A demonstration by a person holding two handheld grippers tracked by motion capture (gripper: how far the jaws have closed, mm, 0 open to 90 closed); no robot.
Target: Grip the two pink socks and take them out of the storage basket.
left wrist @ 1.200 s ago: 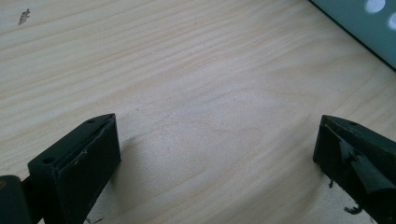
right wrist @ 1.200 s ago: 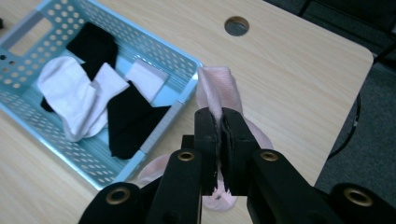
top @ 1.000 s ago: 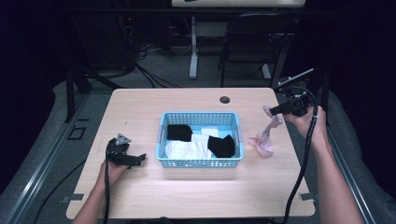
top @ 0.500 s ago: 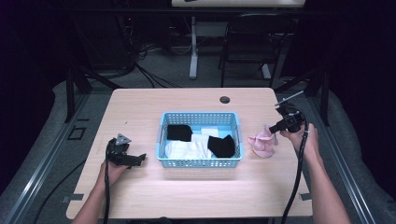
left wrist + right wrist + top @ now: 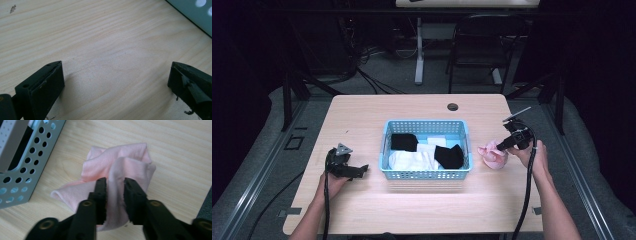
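Note:
A crumpled pink cloth (image 5: 491, 156) lies on the wooden table just right of the blue basket (image 5: 427, 123). My right gripper (image 5: 499, 146) is low over it. In the right gripper view the pink cloth (image 5: 120, 162) has a raised fold standing between the jaws of my right gripper (image 5: 115, 182). Those jaws have just been opening and stand a little apart, loose around the fold. My left gripper (image 5: 359, 170) rests on the table left of the basket. In its own view my left gripper (image 5: 116, 71) is wide open over bare wood.
The basket holds black socks (image 5: 448, 156) and white cloth (image 5: 409, 161). Its perforated wall (image 5: 22, 157) stands close beside the pink cloth. A round cable hole (image 5: 452, 106) sits near the table's far edge. Chairs and table legs stand beyond.
The right gripper came down from above the table, lowering the hanging pink cloth into a heap on the wood. Its jaws have parted slightly. The left gripper stayed still.

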